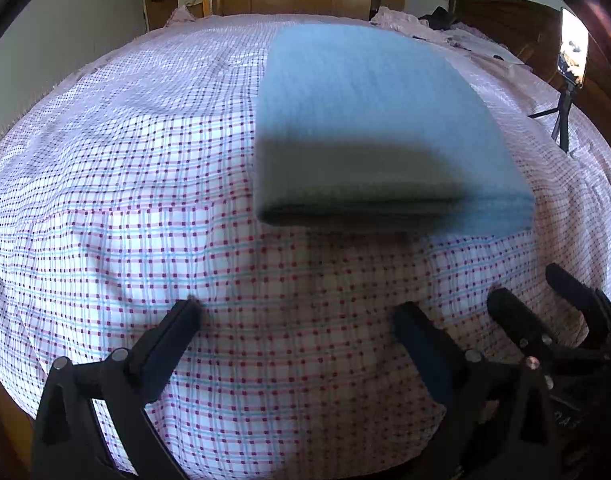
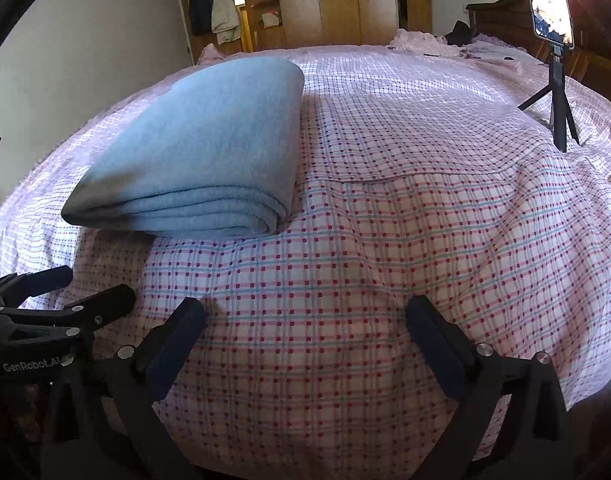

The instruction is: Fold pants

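The light blue pants [image 1: 369,128] lie folded into a flat rectangular stack on the checked bedsheet [image 1: 145,184]. In the right wrist view the stack [image 2: 209,148] sits at the left with its layered edge facing me. My left gripper [image 1: 297,312] is open and empty, hovering over the sheet short of the stack's near edge. My right gripper [image 2: 305,308] is open and empty, to the right of the stack. The right gripper shows in the left wrist view [image 1: 545,292] at lower right; the left gripper shows in the right wrist view [image 2: 85,284] at lower left.
A phone on a black tripod [image 2: 553,80] stands on the bed at the far right; it also shows in the left wrist view [image 1: 565,92]. Crumpled pink cloth [image 2: 421,42] lies at the far edge. Wooden wardrobe [image 2: 337,0] and hanging clothes [image 2: 221,4] are behind the bed.
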Demonstrator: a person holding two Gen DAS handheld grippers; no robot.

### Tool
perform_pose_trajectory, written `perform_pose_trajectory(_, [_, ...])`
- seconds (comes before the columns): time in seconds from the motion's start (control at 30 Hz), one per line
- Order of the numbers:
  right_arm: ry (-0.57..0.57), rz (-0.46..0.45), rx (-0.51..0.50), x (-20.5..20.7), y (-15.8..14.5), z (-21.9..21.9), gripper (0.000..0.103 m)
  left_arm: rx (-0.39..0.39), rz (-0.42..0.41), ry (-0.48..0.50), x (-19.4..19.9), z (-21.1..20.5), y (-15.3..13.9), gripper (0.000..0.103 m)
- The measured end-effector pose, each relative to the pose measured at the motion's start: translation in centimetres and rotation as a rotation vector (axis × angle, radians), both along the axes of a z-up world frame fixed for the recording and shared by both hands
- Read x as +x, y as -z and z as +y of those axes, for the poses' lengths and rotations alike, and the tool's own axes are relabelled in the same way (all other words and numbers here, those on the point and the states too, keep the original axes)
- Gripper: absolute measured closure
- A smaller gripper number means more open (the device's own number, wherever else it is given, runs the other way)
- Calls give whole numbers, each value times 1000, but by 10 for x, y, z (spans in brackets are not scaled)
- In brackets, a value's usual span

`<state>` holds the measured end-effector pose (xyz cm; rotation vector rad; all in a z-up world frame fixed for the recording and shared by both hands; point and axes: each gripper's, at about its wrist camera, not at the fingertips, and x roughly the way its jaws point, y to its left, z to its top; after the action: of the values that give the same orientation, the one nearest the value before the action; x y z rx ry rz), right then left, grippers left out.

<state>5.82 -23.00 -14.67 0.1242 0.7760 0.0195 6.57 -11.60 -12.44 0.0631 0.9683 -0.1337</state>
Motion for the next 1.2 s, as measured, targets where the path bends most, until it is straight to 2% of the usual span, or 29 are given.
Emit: perform_pose_trajectory(1.2, [-1, -3, 3, 1, 1, -2, 5, 2, -2, 1, 1, 0, 0, 1])
